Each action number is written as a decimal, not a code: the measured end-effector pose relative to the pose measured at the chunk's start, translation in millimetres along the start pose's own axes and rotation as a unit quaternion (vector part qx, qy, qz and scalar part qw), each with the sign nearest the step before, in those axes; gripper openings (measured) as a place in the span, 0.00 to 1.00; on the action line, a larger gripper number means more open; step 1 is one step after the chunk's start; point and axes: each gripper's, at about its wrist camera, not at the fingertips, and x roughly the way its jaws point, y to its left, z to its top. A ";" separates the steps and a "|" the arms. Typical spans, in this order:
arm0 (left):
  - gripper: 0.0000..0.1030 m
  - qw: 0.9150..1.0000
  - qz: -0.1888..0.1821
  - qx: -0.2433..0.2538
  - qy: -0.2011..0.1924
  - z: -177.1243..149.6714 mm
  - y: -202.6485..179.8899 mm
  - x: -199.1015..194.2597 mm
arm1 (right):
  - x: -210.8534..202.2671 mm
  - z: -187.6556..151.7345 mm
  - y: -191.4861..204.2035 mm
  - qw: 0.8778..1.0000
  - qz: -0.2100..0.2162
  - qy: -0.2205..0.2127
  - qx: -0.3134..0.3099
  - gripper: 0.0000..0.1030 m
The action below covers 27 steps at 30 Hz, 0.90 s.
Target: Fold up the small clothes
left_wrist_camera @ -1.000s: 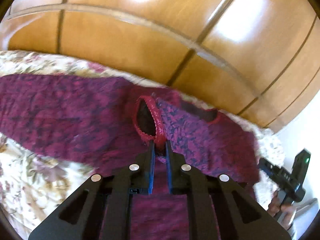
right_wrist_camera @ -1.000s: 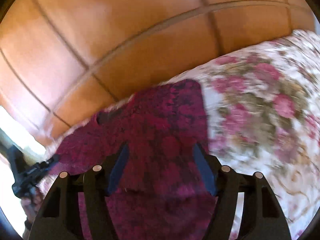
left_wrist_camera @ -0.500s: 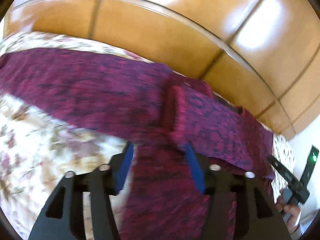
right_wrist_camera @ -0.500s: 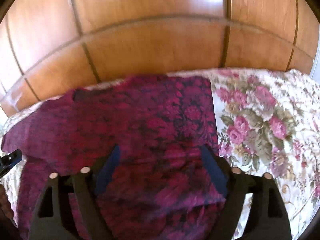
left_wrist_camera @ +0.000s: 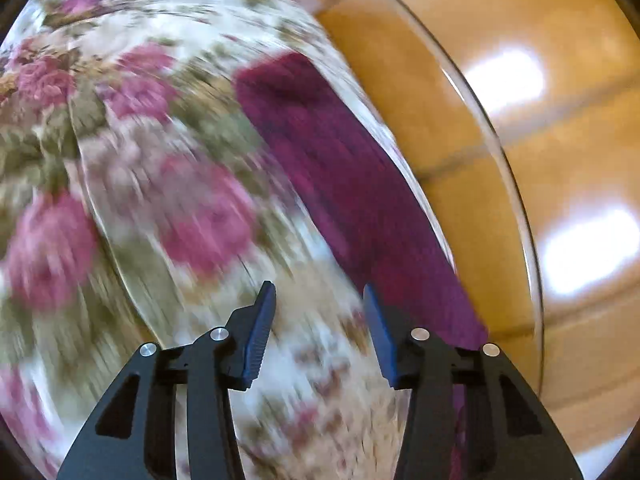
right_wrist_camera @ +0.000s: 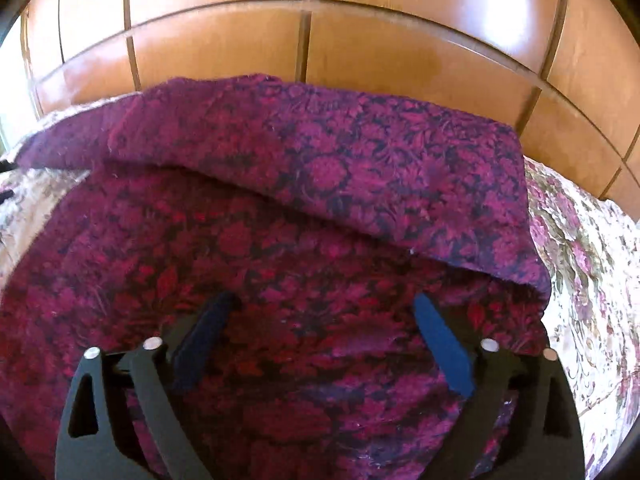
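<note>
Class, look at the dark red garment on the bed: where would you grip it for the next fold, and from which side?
Probably the garment at the loose lower corner of its folded-over flap, approached from the flowered bedspread side, where the edge lies exposed on top.

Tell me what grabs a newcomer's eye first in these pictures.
The magenta patterned garment fills the right wrist view, one part folded over across its far half, under the empty, opening right hand-held gripper. Behind it stands glossy wooden panelling. The left view blurs over a rose-print bedspread.
</note>
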 end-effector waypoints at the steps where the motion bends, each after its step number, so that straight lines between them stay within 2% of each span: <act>1: 0.44 1.000 0.001 -0.017 -0.003 12.4 7.0 2.0 | 2.7 -0.9 -3.1 1.000 0.012 0.007 0.011 0.98; 4: 0.44 0.999 -0.003 -0.043 -0.013 36.4 14.9 10.0 | 8.0 -2.4 -15.8 0.998 0.046 0.018 0.038 0.98; 7: 0.44 0.998 0.009 -0.054 -0.022 52.3 14.6 21.5 | 9.8 -3.0 -15.9 0.999 0.037 0.018 0.031 0.98; 8: 0.40 0.998 0.013 -0.055 -0.023 53.6 10.7 27.6 | 9.5 -4.0 -13.9 0.999 0.034 0.015 0.030 0.98; 9: 0.21 0.998 0.017 -0.056 -0.027 57.3 9.4 27.9 | 9.8 -4.3 -13.3 0.999 0.033 0.013 0.030 0.98; 10: 0.15 0.999 0.015 -0.045 -0.023 62.0 7.0 29.5 | 10.3 -4.2 -11.8 0.999 0.033 0.012 0.029 0.98; 12: 0.09 0.999 0.022 -0.010 -0.033 63.3 -9.9 25.7 | 9.6 -6.2 -8.7 0.999 0.030 0.012 0.028 0.98; 15: 0.08 0.997 -0.013 0.064 -0.050 47.0 -52.7 8.3 | 14.5 -3.7 2.3 0.999 0.028 0.012 0.026 0.98; 16: 0.08 0.992 -0.037 0.107 -0.052 33.0 -78.9 -3.1 | 14.8 -3.9 2.7 0.999 0.027 0.012 0.026 0.98; 18: 0.08 0.985 -0.071 0.153 -0.049 9.5 -111.3 -14.7 | 15.6 -3.5 6.8 0.999 0.025 0.011 0.025 0.98; 20: 0.08 0.971 -0.112 0.210 -0.029 -30.3 -152.6 -20.4 | 15.1 -3.9 6.1 0.999 0.025 0.009 0.025 0.98; 21: 0.08 0.960 -0.131 0.246 -0.015 -59.6 -176.1 -21.1 | 15.4 -3.4 5.8 0.999 0.027 0.009 0.027 0.98; 24: 0.08 0.937 -0.165 0.308 0.030 -122.1 -218.4 -9.8 | 14.9 -3.0 3.1 0.999 0.030 0.008 0.029 0.98; 27: 0.08 0.907 -0.161 0.379 0.089 -201.5 -250.7 18.4 | 13.6 -2.3 -1.3 0.999 0.034 0.007 0.035 0.98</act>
